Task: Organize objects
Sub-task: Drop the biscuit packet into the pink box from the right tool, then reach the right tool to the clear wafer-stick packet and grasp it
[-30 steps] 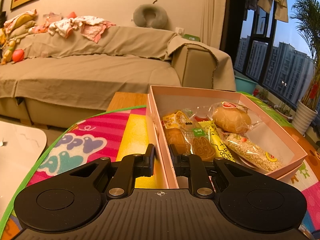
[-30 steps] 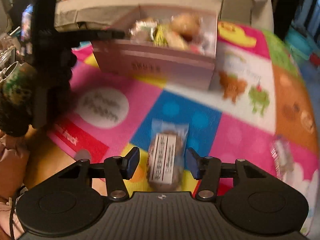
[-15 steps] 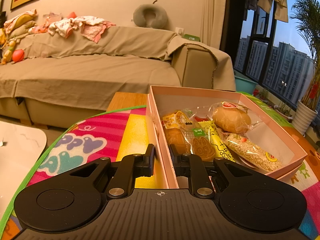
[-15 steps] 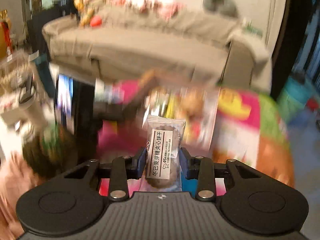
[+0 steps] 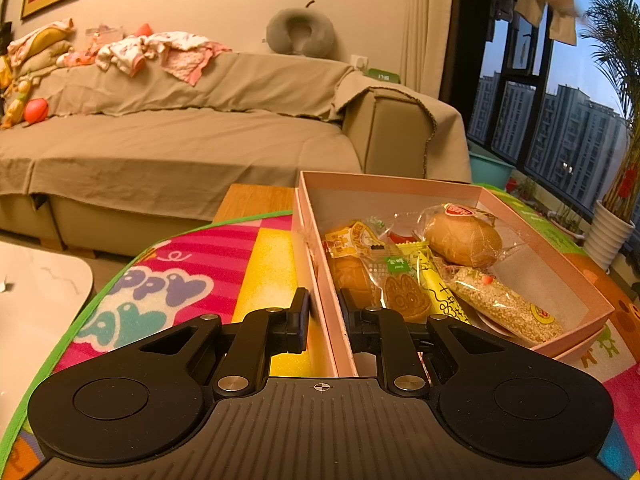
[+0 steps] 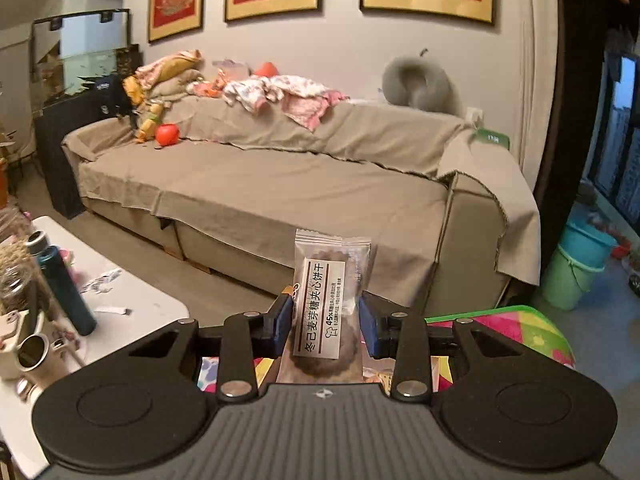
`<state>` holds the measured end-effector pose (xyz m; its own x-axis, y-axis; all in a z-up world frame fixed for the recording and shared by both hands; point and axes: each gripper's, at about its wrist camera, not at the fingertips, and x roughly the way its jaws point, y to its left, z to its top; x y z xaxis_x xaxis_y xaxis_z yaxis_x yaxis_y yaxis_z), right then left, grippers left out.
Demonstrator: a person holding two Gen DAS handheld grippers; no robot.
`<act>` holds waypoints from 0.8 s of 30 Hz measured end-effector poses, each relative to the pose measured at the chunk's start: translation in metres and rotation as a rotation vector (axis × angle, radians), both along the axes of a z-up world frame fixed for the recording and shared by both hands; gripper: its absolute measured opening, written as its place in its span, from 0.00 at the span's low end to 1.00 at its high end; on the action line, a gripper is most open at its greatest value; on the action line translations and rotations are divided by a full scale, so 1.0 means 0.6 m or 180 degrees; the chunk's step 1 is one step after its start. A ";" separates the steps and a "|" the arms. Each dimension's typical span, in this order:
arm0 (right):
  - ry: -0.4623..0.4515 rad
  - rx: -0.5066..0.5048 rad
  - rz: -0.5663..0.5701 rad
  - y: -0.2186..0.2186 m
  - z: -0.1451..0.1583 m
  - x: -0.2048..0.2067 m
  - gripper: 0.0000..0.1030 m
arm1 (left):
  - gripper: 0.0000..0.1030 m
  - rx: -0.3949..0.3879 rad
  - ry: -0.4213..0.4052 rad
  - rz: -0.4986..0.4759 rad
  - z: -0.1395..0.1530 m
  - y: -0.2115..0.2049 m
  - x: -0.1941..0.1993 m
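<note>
Left gripper (image 5: 323, 312) clamped on pink box (image 5: 544, 236) near wall, fingers nearly together. Right gripper (image 6: 326, 322) grasping biscuit packet (image 6: 324, 304), upright, pads pressing both sides.

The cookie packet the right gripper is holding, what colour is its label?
White with dark writing, on the cookie packet; clearest in the right wrist view.

Both wrist views face the sofa (image 5: 180, 148); left sits lower.
</note>
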<state>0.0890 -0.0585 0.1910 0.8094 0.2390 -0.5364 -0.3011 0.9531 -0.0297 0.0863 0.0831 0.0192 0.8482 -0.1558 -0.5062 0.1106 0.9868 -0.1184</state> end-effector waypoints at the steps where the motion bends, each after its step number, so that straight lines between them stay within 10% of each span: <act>1: -0.0014 -0.0014 -0.0027 0.004 -0.007 0.012 0.39 | 0.17 -0.0001 0.0000 -0.0001 0.000 -0.001 0.000; 24: 0.0300 -0.0204 -0.0509 -0.162 -0.104 -0.052 0.78 | 0.17 -0.0002 0.0000 -0.0005 0.001 0.000 0.000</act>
<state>0.0581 -0.1556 0.1287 0.7798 0.0743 -0.6216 -0.1503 0.9861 -0.0707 0.0863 0.0833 0.0195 0.8479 -0.1574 -0.5062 0.1122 0.9865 -0.1189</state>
